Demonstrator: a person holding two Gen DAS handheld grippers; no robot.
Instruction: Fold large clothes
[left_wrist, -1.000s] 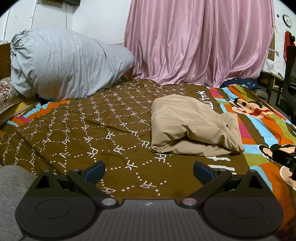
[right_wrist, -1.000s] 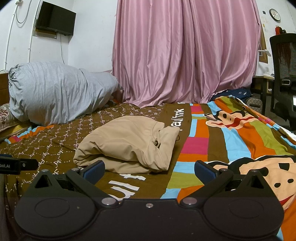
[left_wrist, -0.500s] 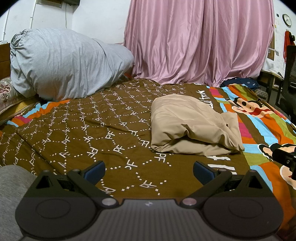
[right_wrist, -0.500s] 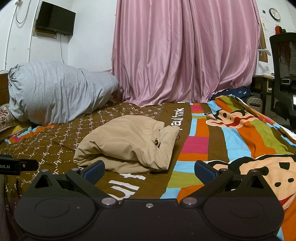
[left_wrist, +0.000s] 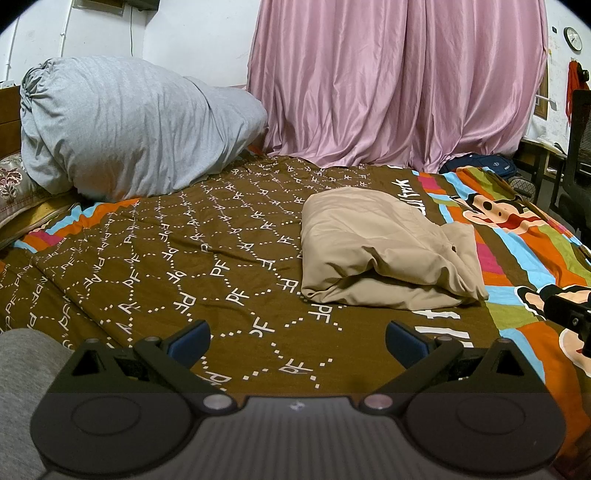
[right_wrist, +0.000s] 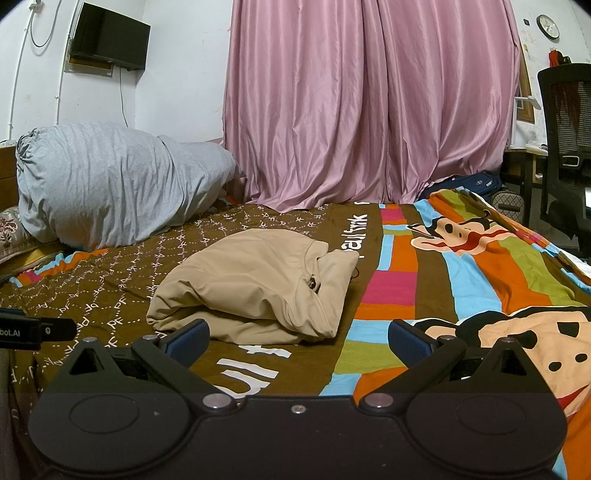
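Note:
A beige garment (left_wrist: 384, 251) lies folded in a compact bundle on the bed, right of centre in the left wrist view. It shows left of centre in the right wrist view (right_wrist: 258, 288). My left gripper (left_wrist: 297, 341) is open and empty, held back from the bundle above the brown bedspread. My right gripper (right_wrist: 297, 341) is open and empty, just short of the bundle's near edge. Part of the right gripper shows at the right edge of the left wrist view (left_wrist: 569, 314).
A brown and striped cartoon bedspread (left_wrist: 184, 251) covers the bed. A big grey bundle of bedding (left_wrist: 129, 125) sits at the head. Pink curtains (right_wrist: 369, 103) hang behind. A black office chair (right_wrist: 565, 147) and a bag (right_wrist: 465, 182) stand at the right.

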